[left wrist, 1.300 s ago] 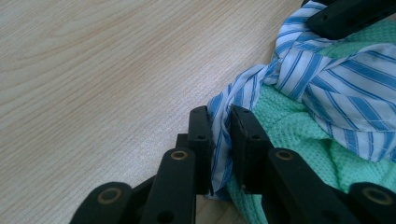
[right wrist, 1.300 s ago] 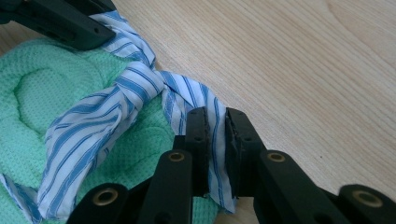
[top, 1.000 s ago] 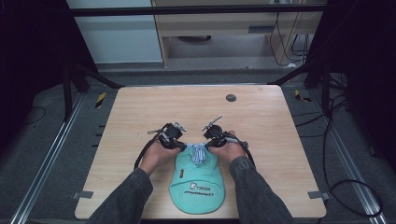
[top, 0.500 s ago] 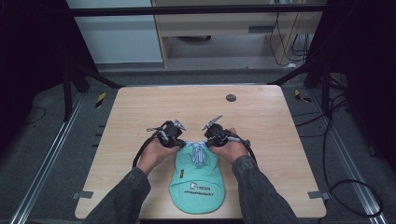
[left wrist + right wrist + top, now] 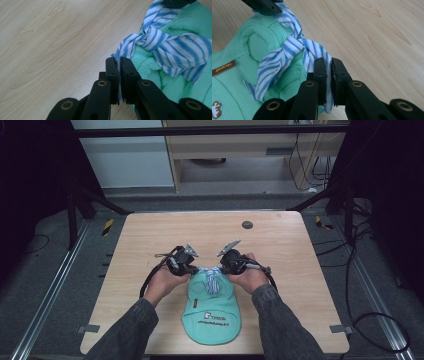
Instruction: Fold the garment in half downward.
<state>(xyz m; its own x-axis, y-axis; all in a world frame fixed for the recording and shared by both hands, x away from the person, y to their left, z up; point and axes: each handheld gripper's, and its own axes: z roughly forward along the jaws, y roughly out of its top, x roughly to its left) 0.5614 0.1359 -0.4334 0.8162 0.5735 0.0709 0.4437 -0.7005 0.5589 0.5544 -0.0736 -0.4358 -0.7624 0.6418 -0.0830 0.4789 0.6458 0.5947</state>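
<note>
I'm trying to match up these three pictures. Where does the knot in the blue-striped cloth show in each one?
High view: the knot lies between the two grippers, on the green cap's far end.
Left gripper view: upper right, beyond the jaws.
Right gripper view: upper middle, left of the jaws.
Shared landmark: the green cap.

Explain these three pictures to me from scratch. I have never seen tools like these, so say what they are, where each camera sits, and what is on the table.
There is no robot here. A person holds two hand tools, each with two black jaws that pinch like tongs.

The high view looks down on a wooden table from above the person. The left gripper and right gripper meet at the far end of a green knitted cap.

The other two pictures come from small cameras riding on each tool, looking along its jaws. A blue-and-white striped cloth strip is knotted over the cap. Each gripper is shut on one end of that strip: the left gripper and the right gripper.
</note>
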